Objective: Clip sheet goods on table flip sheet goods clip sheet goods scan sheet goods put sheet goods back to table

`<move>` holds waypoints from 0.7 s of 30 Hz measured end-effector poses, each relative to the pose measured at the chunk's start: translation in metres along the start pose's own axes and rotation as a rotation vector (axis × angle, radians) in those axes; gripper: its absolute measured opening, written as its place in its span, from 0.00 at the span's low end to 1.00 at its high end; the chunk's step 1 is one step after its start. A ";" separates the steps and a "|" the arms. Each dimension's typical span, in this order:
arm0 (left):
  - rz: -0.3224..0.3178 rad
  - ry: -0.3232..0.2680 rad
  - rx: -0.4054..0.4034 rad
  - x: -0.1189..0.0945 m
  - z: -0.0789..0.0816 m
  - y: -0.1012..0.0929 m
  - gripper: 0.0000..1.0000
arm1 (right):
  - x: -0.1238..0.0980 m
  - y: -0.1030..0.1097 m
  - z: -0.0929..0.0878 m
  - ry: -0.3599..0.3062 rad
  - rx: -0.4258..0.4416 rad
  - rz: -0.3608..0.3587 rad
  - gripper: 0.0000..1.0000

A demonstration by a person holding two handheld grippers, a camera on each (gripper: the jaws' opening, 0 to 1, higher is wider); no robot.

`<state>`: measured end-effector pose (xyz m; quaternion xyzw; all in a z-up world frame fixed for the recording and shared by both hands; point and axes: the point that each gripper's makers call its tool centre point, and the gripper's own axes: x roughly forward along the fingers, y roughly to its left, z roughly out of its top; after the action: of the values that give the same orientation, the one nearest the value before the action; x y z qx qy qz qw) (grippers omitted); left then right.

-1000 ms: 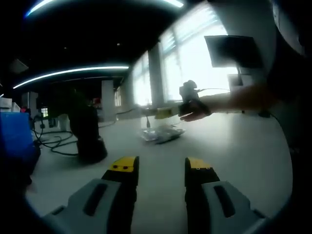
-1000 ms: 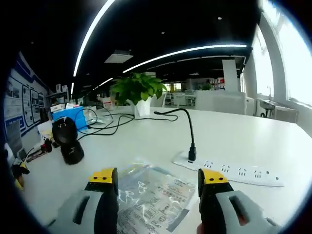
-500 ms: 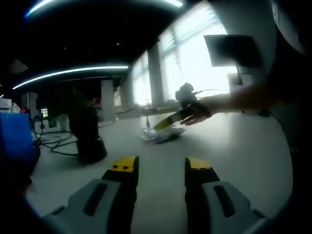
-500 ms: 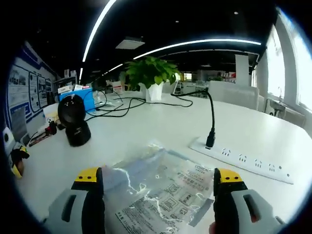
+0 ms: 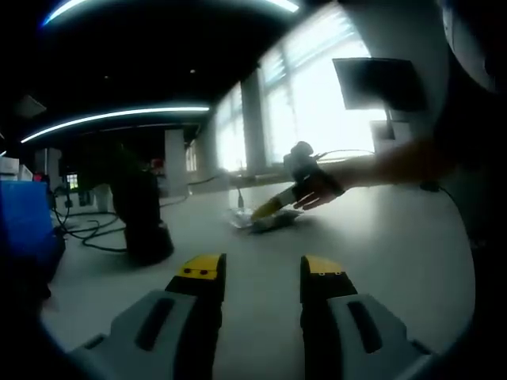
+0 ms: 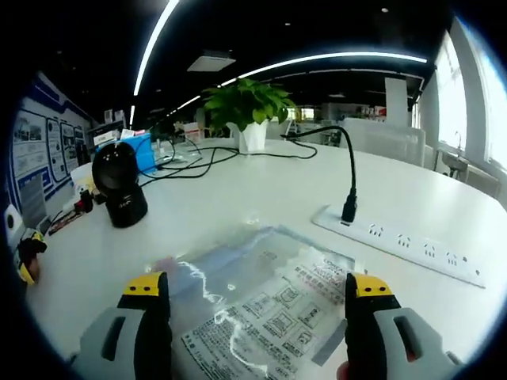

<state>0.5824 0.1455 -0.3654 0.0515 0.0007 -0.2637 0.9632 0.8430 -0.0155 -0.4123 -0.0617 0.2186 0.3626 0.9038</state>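
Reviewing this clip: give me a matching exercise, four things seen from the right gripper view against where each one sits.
Things:
1. sheet goods
2. black scanner
3. power strip
4. potted plant

Places:
A. far across the table, near the back edge
B. flat on the table between the right gripper fingers
C. on the right, with a black cable plugged in
D. on the left, standing upright

Pairs: 1-B, 2-D, 3-C, 4-A
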 end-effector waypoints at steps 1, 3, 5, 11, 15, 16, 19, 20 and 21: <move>0.000 0.000 0.000 0.000 0.000 0.000 0.30 | -0.001 0.001 0.000 0.000 0.007 0.002 0.85; 0.000 0.000 0.000 0.000 0.000 0.000 0.30 | -0.001 -0.002 -0.002 0.002 0.014 0.005 0.85; 0.001 0.000 -0.001 0.000 0.000 0.000 0.30 | 0.000 0.000 -0.005 0.009 0.016 0.007 0.85; 0.001 0.001 -0.002 0.000 0.000 0.000 0.30 | -0.001 -0.002 -0.006 0.007 0.041 0.005 0.81; 0.001 0.001 -0.002 0.000 0.000 0.000 0.30 | -0.002 -0.001 -0.007 0.005 0.043 0.012 0.80; 0.000 0.000 -0.002 0.000 0.000 0.000 0.30 | -0.002 0.000 -0.007 0.005 0.040 0.015 0.80; 0.001 0.000 -0.001 -0.001 0.000 -0.001 0.30 | -0.001 -0.001 -0.007 0.006 0.036 0.018 0.80; 0.001 0.000 0.000 -0.001 0.000 -0.001 0.30 | -0.001 -0.001 -0.007 0.006 0.031 0.017 0.80; 0.001 0.000 0.001 -0.001 0.001 -0.001 0.30 | 0.000 -0.002 -0.007 0.007 0.024 0.015 0.80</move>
<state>0.5813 0.1450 -0.3649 0.0518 0.0007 -0.2632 0.9634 0.8415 -0.0191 -0.4186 -0.0505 0.2268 0.3666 0.9009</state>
